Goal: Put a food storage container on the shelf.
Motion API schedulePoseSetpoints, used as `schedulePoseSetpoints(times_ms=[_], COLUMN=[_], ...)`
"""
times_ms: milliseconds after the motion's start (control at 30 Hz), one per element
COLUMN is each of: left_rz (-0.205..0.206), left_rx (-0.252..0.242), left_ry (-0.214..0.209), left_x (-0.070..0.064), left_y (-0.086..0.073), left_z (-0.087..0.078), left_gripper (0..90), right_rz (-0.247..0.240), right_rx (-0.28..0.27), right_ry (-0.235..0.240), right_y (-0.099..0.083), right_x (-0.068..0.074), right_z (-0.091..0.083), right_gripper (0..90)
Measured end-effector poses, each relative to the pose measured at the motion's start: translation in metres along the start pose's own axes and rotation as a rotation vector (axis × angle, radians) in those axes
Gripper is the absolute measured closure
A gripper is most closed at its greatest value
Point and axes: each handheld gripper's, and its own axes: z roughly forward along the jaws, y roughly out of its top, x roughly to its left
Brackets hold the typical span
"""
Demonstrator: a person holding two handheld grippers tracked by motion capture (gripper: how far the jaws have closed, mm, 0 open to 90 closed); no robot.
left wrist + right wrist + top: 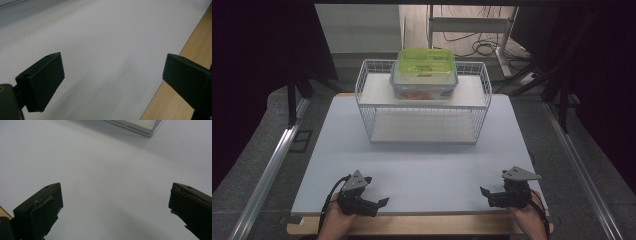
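Observation:
A white wire rack (422,107) with two shelves stands at the far middle of the table. On its top shelf sits a clear box (424,85) with a green-lidded box (426,61) stacked on it. My left gripper (377,191) rests near the front left edge of the white mat, held by a hand, its jaws wide apart. The right gripper (493,183) rests near the front right edge, also open. In the left gripper view the left gripper (113,62) has only mat between its jaws. The right gripper (116,188) likewise holds nothing.
A white mat (412,165) covers the wooden table, whose bare edge (190,50) runs along the front. A corner of the rack's base (140,125) lies far ahead of the right gripper. Metal rails (267,170) flank the table, and cables (482,47) lie on the floor behind.

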Motion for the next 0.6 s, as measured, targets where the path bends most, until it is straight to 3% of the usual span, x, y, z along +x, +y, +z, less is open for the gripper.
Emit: schedulePoseSetpoints(times_ms=[300, 600], left_rz=[0.001, 0.003], left_rx=[0.004, 0.007], left_ry=[-0.001, -0.002], left_x=[0.000, 0.000], left_y=[0.000, 0.000], left_z=[0.001, 0.002], left_gripper=[3.8, 3.8], right_rz=[-0.013, -0.011], right_rx=[0.039, 0.083], right_ry=[-0.006, 0.024], right_y=[-0.011, -0.015], right_x=[-0.001, 0.000], right_z=[0.005, 0.012], right_gripper=[0.0, 0.0])
